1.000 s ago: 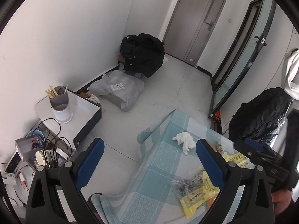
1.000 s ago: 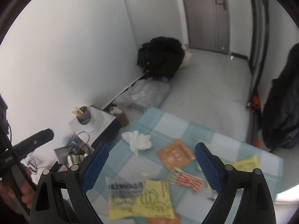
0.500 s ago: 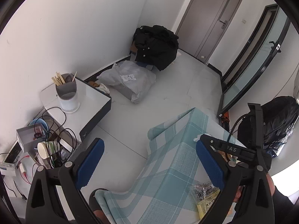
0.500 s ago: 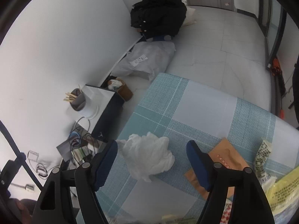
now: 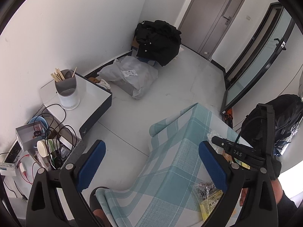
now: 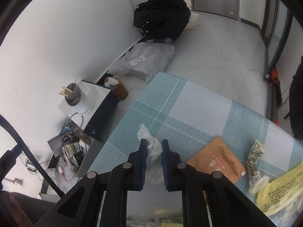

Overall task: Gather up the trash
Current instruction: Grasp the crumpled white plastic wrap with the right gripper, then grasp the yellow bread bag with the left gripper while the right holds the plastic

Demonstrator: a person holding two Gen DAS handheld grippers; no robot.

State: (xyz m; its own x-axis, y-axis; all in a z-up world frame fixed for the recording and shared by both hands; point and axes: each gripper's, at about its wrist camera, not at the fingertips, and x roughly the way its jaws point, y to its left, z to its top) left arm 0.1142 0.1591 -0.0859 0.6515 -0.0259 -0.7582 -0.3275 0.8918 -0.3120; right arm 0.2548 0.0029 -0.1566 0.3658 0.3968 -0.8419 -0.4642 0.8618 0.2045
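Right hand-held gripper (image 6: 153, 151) closing on a crumpled white tissue (image 6: 151, 152) near the checked surface's (image 6: 198, 109) left edge — left hand-held gripper (image 5: 151, 167) spread wide, holding nothing.

White walls, pale tiled floor (image 5: 170, 87). Grey door (image 5: 214, 15) in far corner, glass door (image 5: 265, 56) at right. Black coat heap (image 5: 159, 39) against wall; daylight even.

Both wrist cameras look steeply down; the right sits close over the table (image 6: 198, 104), the left off its corner (image 5: 189, 124), sharing floor and wall
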